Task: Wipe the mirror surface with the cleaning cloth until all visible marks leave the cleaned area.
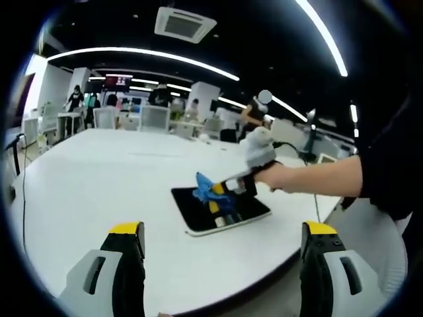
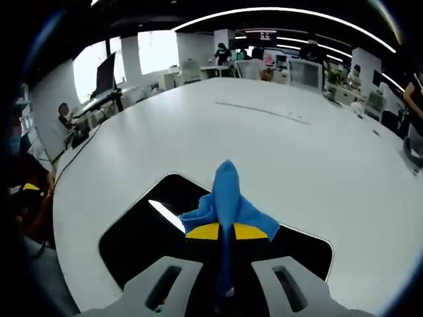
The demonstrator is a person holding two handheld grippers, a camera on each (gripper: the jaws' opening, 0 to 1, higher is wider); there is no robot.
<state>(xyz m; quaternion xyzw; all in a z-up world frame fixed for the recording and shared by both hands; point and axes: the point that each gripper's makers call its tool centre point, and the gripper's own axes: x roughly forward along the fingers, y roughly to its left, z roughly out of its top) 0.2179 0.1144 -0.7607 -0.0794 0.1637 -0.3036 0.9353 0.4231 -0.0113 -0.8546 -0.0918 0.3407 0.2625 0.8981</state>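
Mirror (image 1: 228, 212) lies flat on the white table (image 1: 99, 185), near the edge closest to the person. It is a dark, shiny slab with round corners and a thin pale rim. In the right gripper view the mirror (image 2: 139, 231) looks black, with one bright streak of light on it.

A blue cloth (image 2: 228, 201) is pinched between the two yellow-tipped jaws of the right gripper (image 2: 227, 231). The jaws are closed tight on it. The cloth sticks up in a point past the tips and puffs out at both sides. The gripper holds it right over the mirror, near the middle. If the cloth touches the glass or hangs just above it, I cannot tell.

In the left gripper view, the right gripper (image 1: 221, 191) comes in from the right side with the cloth (image 1: 206, 188) at its tip, over the mirror. A hand (image 1: 291, 177) and a dark sleeve (image 1: 390, 165) are behind it.

The left gripper (image 1: 223, 238) has its jaws wide apart and holds nothing. It is up above the table edge, well away from the mirror.

Far off, past the table, there are chairs, desks and some people. Long white lights run across the dark ceiling.
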